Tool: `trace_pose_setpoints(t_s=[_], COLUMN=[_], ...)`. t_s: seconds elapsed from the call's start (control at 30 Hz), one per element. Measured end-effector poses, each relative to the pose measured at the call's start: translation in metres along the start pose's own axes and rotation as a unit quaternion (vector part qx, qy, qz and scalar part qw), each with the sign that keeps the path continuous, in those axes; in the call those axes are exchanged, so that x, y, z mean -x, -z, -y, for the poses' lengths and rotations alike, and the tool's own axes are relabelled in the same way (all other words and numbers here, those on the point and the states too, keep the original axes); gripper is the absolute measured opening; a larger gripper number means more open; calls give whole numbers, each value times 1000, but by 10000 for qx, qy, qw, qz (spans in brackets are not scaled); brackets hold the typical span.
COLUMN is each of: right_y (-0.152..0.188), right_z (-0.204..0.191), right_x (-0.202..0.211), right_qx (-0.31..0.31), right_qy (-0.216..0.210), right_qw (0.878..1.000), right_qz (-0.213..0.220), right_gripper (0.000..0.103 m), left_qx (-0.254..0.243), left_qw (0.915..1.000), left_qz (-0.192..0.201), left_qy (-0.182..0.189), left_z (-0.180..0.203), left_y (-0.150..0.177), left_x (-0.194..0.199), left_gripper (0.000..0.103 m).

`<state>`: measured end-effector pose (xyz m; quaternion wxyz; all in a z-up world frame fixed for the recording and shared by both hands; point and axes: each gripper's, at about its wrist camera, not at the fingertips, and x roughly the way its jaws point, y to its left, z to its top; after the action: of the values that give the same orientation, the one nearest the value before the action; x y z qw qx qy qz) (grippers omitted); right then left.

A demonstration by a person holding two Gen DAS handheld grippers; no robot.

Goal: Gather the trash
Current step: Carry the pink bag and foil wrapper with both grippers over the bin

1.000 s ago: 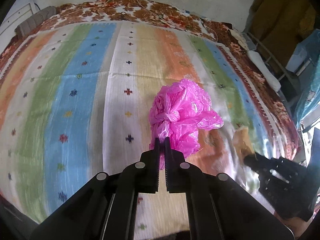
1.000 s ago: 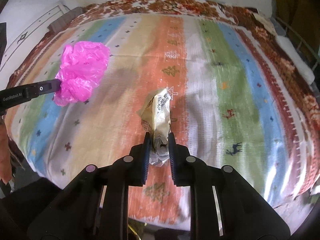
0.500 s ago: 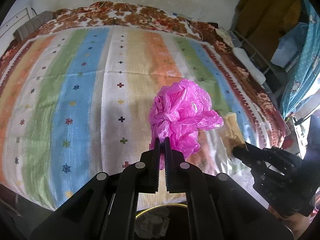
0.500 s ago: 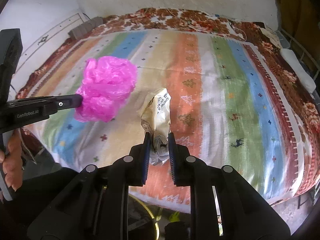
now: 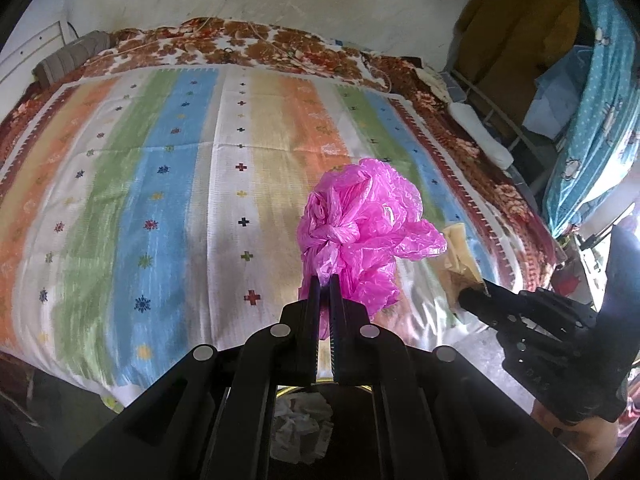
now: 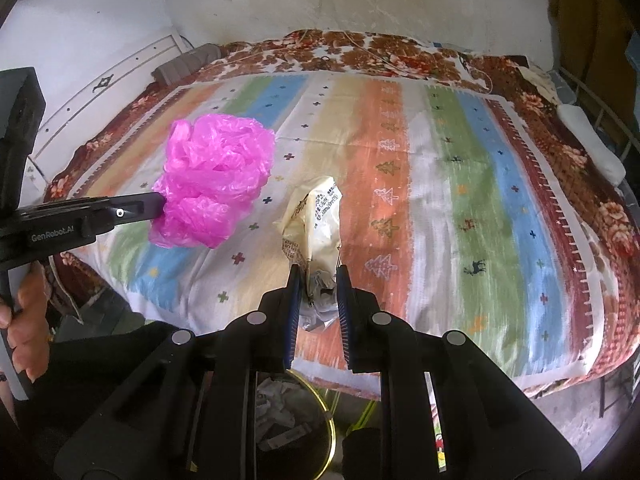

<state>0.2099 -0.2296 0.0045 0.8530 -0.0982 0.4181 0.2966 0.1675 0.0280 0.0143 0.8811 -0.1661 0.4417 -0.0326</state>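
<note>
My left gripper [image 5: 325,280] is shut on a crumpled pink plastic bag [image 5: 360,236] and holds it in the air near the front edge of the bed; the bag also shows in the right wrist view [image 6: 216,184]. My right gripper [image 6: 318,276] is shut on a cream printed snack wrapper [image 6: 316,220], also lifted; it shows at the right of the left wrist view [image 5: 460,256]. A dark trash bin with a yellow rim [image 6: 296,420] holding crumpled paper sits on the floor below both grippers, and also shows in the left wrist view [image 5: 300,428].
A bed with a striped coloured blanket [image 5: 160,200] fills both views. A white headboard [image 6: 100,88] stands at the left, a metal rack with clothes [image 5: 520,60] and a blue cloth [image 5: 592,120] at the right.
Both grippers have pulled back from the bed with their trash. The bed's front edge and the trash bin below have come into view.
</note>
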Motion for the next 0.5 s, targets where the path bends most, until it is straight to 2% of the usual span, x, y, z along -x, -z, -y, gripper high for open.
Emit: trace_pose_setpoints(t_s=[0.27,0.5], right_y=[24,44], right_z=[-20,-32], right_x=[22,28], right_qx=[137,192], right_qy=[-29,-3], right_qw=[9998,9998], right_qz=[102,69], right_gripper=[16,16], left_qx=[126,232], left_qw=[9997,9993], left_qz=[135,101], left_qy=[182,278], left_z=[-3,-9], left_y=[22,45], left_x=[25,35], left_gripper=[3,3])
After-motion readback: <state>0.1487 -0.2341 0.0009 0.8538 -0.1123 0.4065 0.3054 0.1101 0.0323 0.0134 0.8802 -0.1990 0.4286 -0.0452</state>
